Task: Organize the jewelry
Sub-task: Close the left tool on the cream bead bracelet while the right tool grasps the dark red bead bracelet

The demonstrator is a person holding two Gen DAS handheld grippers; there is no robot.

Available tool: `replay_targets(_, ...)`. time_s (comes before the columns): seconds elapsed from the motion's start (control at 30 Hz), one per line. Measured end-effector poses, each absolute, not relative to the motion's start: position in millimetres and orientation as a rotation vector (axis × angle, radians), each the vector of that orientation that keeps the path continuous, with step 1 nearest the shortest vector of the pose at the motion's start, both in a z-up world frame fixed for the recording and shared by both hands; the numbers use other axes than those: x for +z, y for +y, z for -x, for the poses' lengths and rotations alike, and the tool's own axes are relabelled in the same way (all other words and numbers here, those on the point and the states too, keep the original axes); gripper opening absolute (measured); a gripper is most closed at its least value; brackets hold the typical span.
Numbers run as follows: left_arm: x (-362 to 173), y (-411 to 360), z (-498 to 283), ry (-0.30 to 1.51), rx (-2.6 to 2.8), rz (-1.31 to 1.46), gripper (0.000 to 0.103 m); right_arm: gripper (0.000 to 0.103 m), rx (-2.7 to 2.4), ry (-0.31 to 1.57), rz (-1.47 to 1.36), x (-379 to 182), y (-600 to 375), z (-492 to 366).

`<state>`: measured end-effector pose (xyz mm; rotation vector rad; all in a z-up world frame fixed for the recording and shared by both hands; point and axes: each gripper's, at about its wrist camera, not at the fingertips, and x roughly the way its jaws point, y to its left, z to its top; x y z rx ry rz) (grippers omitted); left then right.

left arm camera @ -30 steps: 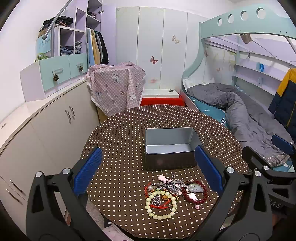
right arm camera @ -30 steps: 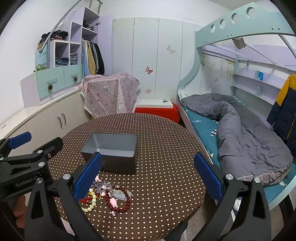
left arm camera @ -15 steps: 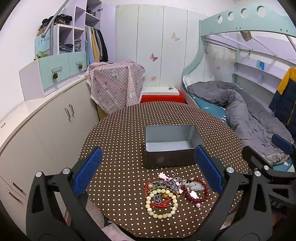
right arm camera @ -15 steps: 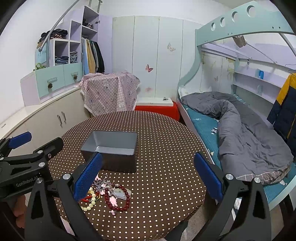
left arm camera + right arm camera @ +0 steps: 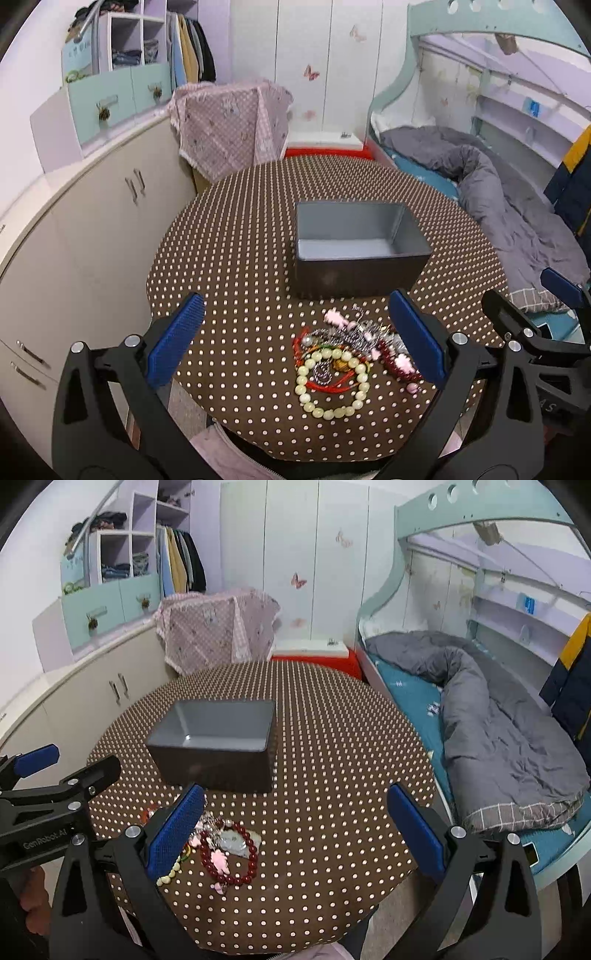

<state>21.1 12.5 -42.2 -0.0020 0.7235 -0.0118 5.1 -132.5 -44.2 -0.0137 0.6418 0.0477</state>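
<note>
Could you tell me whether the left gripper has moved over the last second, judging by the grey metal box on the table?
Yes. The left gripper has eased downward and forward: against its fixed blue pads, the grey rectangular metal box and the round polka-dot table sit higher in its view than before.

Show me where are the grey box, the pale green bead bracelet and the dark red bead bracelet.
grey box (image 5: pixel 354 275): left wrist view, on its near outer wall.
pale green bead bracelet (image 5: pixel 327 412): left wrist view, on the beads at its near edge.
dark red bead bracelet (image 5: pixel 252 856): right wrist view, on the beads at its right side.

"GenRobot.AI" on the left gripper (image 5: pixel 35 760) body; other lettering unreadable
</note>
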Motion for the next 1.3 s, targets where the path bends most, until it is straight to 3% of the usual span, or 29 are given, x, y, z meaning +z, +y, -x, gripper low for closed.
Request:
replay_targets(0.77, -119.5, 40.7, -53.9, 1.043, 0.011, 0.040, 0.097, 0.095, 0.003, 0.891, 0.023, -112.5, -136.5, -37.7)
replay_targets(1.2, -139.1, 52.0, -51.4, 1.123, -0.041, 0.001, 0.095, 0.095, -0.022, 0.913, 0.094, -125.3, -129.5, -41.1)
replay_targets(1.3, -137.6, 50.1, -47.1, 1.118, -0.047, -0.008, 0.088, 0.086, -0.029, 0.884, 0.143, -125.3, -123.0, -37.8)
